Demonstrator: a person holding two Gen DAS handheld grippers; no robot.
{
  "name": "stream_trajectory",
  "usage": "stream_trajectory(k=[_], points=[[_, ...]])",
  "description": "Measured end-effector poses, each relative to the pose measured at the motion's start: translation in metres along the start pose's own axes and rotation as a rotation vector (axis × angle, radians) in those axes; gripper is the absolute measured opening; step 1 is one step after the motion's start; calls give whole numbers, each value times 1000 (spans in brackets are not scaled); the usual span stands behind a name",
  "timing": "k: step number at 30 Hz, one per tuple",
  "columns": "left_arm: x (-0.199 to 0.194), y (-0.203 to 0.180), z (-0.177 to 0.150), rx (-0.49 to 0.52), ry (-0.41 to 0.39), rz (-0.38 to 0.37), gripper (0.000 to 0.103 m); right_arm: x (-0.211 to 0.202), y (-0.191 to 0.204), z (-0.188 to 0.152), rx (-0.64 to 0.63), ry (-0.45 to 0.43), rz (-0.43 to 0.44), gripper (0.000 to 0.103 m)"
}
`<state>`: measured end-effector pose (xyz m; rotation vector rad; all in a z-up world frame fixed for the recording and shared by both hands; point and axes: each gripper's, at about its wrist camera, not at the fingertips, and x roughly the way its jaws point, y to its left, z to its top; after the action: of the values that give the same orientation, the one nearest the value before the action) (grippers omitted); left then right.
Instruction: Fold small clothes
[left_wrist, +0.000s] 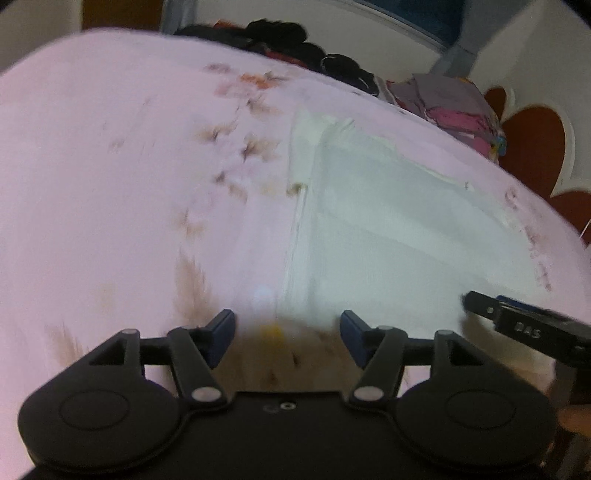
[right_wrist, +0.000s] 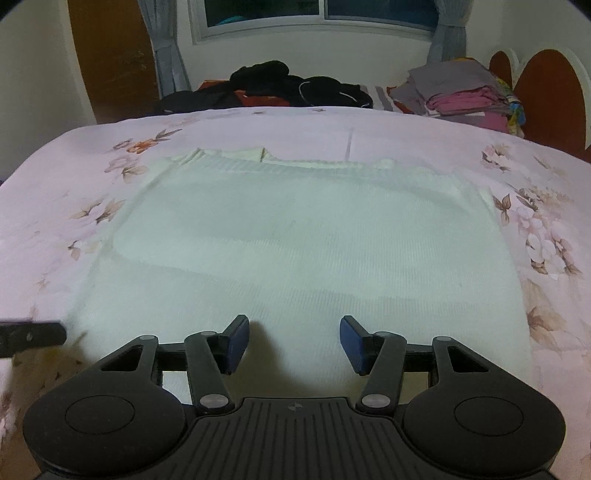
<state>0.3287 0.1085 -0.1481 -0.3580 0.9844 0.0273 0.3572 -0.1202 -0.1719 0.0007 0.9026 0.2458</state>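
From the left wrist view, which is smeared by motion, the left hand-held gripper (left_wrist: 288, 334) has its blue pads apart with nothing between them, over the floral bedsheet (left_wrist: 110, 166) just left of the white knitted garment (left_wrist: 406, 236). The garment lies flat on the bed, its left edge a straight line, which suggests that side is already turned in, though the blur leaves this uncertain. The other tool pokes in at the right edge; raised letters on its black body look like "DAS", but I cannot read them with confidence. From the right wrist view, the right hand-held gripper (right_wrist: 294, 341) also stands with pads apart and empty, poised over the near edge of the garment (right_wrist: 295, 240), which spreads as a broad, smooth rectangle in the middle of the bedsheet (right_wrist: 546, 229). Narrow strips at its far edge look like tucked-in sleeves or a collar. My judgement: the first folds are made, and halving it remains. A dark heap of clothes (right_wrist: 280, 86) and a stack of folded fabrics (right_wrist: 465, 92) sit at the far side. No writing is legible in this view.
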Motion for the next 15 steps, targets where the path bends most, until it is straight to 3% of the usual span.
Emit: stream_trajectory(k=[4, 7, 15], points=[[-2, -1, -22, -184, 49, -106, 60, -6, -11, -8, 0, -5, 36, 54], [9, -11, -30, -265, 44, -153, 60, -12, -21, -13, 5, -12, 60, 54], [49, -22, -16, -404, -76, -237, 59, -18, -27, -5, -22, -50, 90, 54]])
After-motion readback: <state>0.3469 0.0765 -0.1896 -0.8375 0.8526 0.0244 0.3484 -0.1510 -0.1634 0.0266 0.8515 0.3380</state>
